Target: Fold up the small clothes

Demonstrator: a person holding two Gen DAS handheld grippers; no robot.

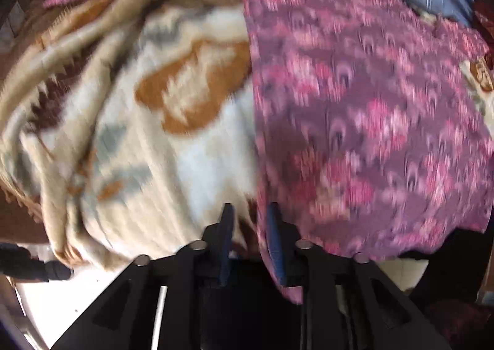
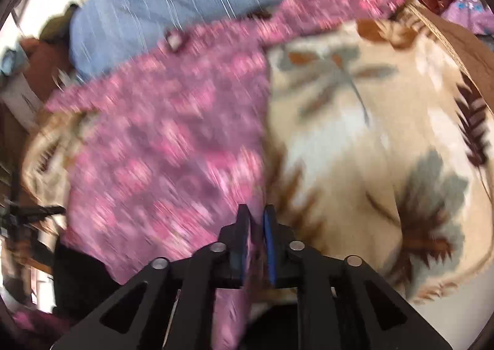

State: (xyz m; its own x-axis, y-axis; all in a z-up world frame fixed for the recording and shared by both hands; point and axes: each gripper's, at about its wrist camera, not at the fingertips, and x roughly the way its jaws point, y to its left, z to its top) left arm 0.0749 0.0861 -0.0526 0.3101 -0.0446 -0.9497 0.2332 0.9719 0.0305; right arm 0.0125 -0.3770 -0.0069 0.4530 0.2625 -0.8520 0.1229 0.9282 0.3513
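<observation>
Cream blanket [image 1: 129, 121] bed | one pink cloth [image 1: 355, 109] (blurred) | left tongs [image 1: 250, 242], right tongs [image 2: 257, 242] each pinching its edge

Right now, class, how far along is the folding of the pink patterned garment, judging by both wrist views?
Early stage. Done: the pink garment lies spread over the cream blanket. In hand: the right gripper pinches its near edge; the left gripper has the edge between its fingers, jaws looking slightly apart. Left: no fold shows yet, so all folding remains.
</observation>
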